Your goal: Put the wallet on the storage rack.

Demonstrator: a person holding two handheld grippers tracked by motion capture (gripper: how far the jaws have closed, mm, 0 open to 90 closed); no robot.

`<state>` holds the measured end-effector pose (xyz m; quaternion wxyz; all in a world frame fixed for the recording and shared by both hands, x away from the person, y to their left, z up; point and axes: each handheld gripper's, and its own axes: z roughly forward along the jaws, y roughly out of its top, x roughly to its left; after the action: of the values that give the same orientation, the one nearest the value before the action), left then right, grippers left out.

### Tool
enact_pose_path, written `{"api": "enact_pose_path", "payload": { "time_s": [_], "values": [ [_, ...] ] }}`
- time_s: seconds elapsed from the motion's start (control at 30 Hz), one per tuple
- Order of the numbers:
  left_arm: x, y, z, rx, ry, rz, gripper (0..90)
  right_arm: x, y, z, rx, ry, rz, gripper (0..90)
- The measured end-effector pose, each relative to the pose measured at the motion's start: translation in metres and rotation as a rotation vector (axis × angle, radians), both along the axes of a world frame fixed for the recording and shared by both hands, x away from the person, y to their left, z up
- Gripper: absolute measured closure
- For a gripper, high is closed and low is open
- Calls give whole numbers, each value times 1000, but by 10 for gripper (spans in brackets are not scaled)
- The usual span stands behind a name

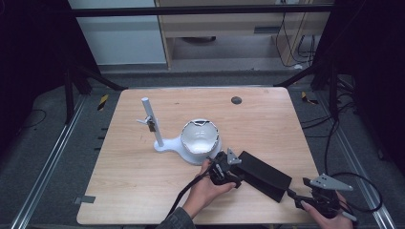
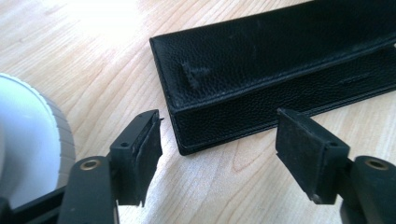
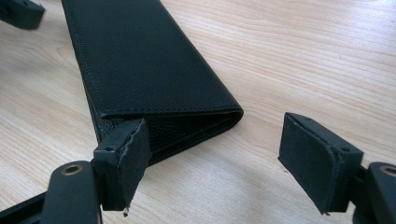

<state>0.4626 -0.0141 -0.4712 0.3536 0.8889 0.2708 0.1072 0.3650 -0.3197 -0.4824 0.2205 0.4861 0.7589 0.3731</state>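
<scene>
Left gripper view: the two black jaws of the left gripper stand spread apart and grasp nothing. Between and just beyond them lies one end of a black leather case, flat on the wooden table; the jaws sit just short of its near corner, apart from it. A curved white rim, the white bowl, appears at the left edge of this view.

Right gripper view: the jaws of the right gripper are likewise released and empty. One jaw sits just beside the folded end of the case, close against its edge, though contact cannot be confirmed; the other jaw stands well clear over bare wood. The case runs away toward the far left of this view.

High view: the case lies diagonally at the near right of the table, with the left gripper at its far-left end and the right gripper at its near-right end, each held in a hand. Just left of the left gripper stands the bowl, its rim looking chipped or uneven, resting on a white stand with an upright post. A small dark disc lies near the far edge.
</scene>
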Motion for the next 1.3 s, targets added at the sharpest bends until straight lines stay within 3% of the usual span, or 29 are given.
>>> {"api": "enact_pose_path", "payload": {
  "time_s": [0.17, 0.33, 0.53, 0.83, 1.0, 1.3],
  "values": [
    [8, -1, -4, -16, -13, 34, 401, 1, -2, 1, -1, -4, -2, 247],
    [16, -1, -4, -64, -3, 73, 476, 1, -4, 1, 4, 3, 3, 243],
    [16, -4, 0, -72, -9, 73, 505, 3, 2, 3, -42, 36, 53, 182],
    [18, -9, 4, -74, -16, 66, 505, 16, 40, 14, -150, 49, 157, 149],
    [18, -11, 3, -73, -14, 68, 505, 30, 66, 24, -219, 53, 221, 193],
    [19, -12, 5, -84, -13, 69, 504, 54, 97, 34, -317, 79, 269, 291]
  ]
}}
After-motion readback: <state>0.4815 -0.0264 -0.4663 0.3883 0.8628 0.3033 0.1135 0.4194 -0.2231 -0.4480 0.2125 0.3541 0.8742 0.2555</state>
